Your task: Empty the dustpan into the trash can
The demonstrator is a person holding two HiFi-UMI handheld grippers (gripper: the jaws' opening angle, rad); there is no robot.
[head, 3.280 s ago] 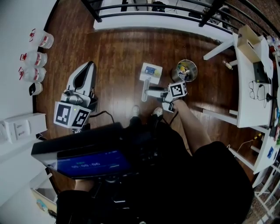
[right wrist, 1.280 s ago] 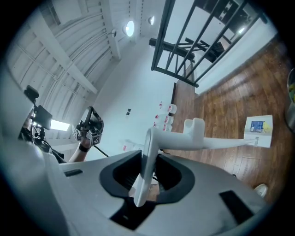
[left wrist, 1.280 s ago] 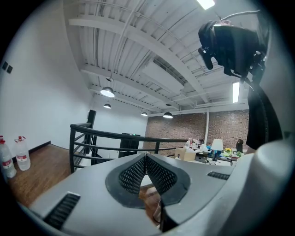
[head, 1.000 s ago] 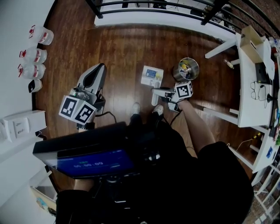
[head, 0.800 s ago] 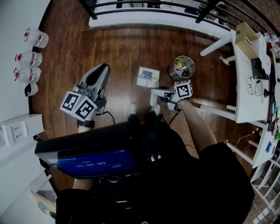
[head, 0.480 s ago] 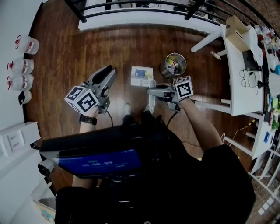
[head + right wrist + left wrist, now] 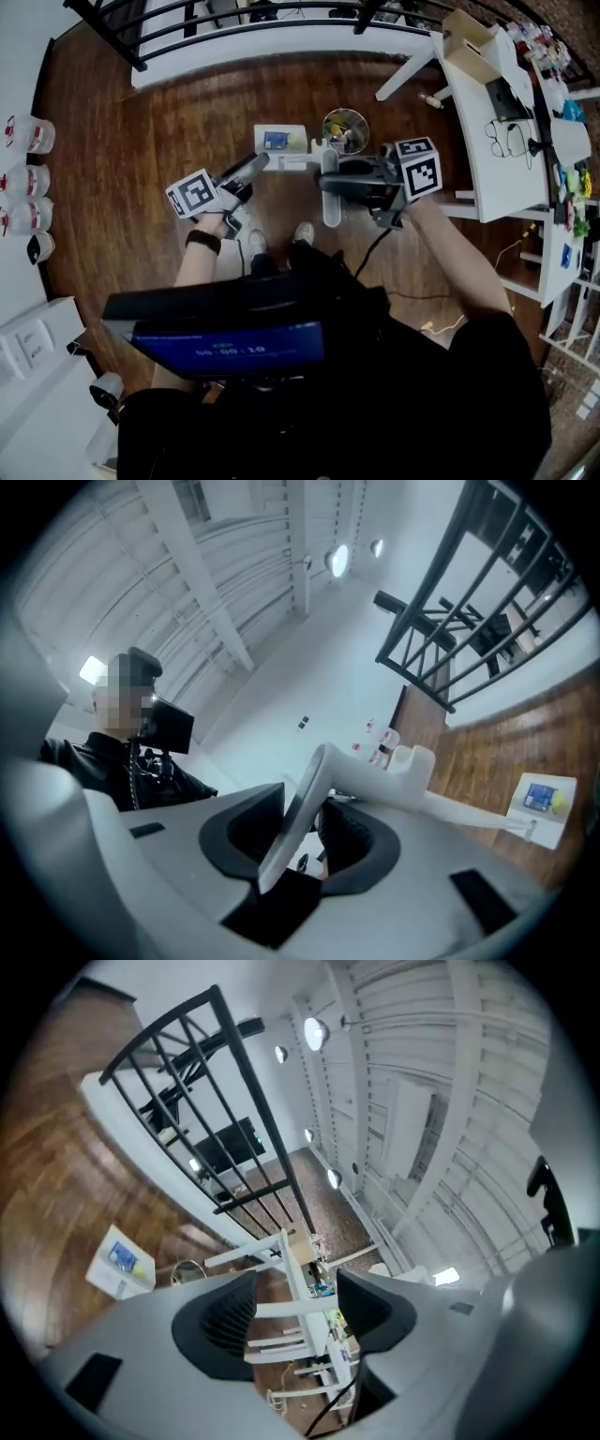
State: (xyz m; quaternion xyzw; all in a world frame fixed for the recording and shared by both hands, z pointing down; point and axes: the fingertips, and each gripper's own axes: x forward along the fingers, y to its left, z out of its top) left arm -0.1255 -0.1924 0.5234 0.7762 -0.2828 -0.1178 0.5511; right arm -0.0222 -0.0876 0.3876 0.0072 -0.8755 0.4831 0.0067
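Two grippers, one loaded dustpan just short of the can

The right gripper [image 7: 302, 829] has its fingers clamped on the flat end of the white dustpan [image 7: 412, 772] handle. They have just been easing apart a little, with the handle between them and the pads on it. From there the handle runs straight away from the fingers to the pan, where a blue piece [image 7: 537, 797] and a yellow piece [image 7: 560, 802] lie.

In the head view the pan sits just left of the round metal trash can [image 7: 345, 129]. The can stands on the wooden floor [image 7: 141, 122] near the foot of the railing [image 7: 234, 19], beside a leg of the white counter [image 7: 473, 122]. So the pan is beside the can's mouth, not over it.

The left gripper [image 7: 253, 167] points toward the pan's near side. Its fingers have just been opening; they stand wide apart with nothing between them.

The right hand carries the load, so the coming move probably means swinging the pan rightward over the rim, then tipping it.
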